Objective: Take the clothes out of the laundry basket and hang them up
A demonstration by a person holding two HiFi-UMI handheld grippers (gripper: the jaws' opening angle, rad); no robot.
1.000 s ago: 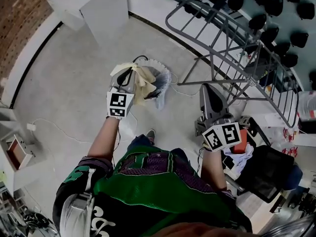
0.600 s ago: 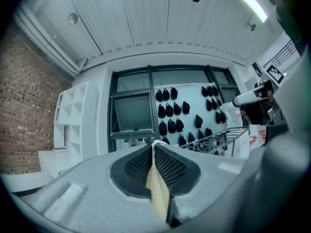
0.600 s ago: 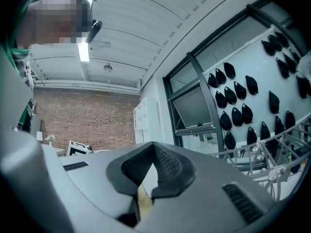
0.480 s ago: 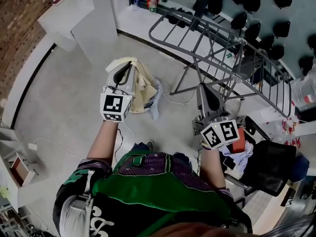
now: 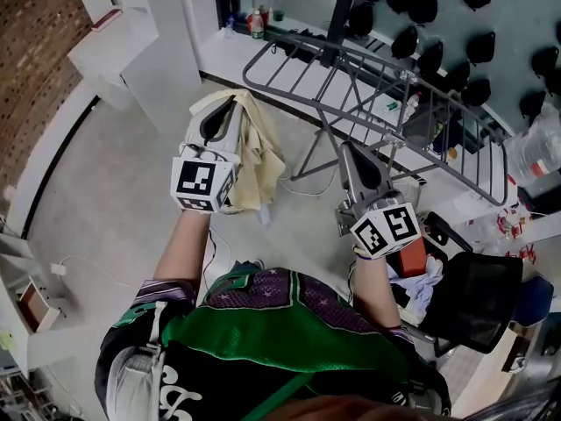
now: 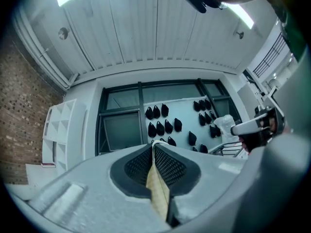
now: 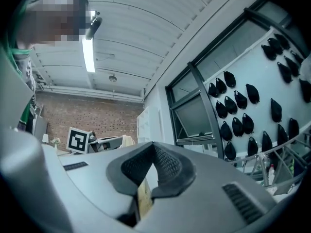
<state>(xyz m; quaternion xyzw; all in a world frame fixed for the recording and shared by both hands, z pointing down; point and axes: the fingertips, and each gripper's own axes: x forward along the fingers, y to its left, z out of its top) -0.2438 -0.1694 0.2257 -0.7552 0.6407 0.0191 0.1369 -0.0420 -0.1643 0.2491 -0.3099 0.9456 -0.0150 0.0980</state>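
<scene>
The left gripper (image 6: 154, 148) has its jaws clenched on a fold of the cream cloth (image 6: 158, 191), which in the head view drapes from the tips toward five o'clock, above the floor (image 5: 114, 191). The right gripper (image 7: 153, 147) is closed tight and seems empty, though a pale sliver under its pads is hard to identify. The drying rack (image 5: 377, 82) stands at two o'clock of the cloth. The step in hand looks like carrying the garment to the rack. Next the cloth needs draping over a rail, likely with the right jaws taking a second corner.
</scene>
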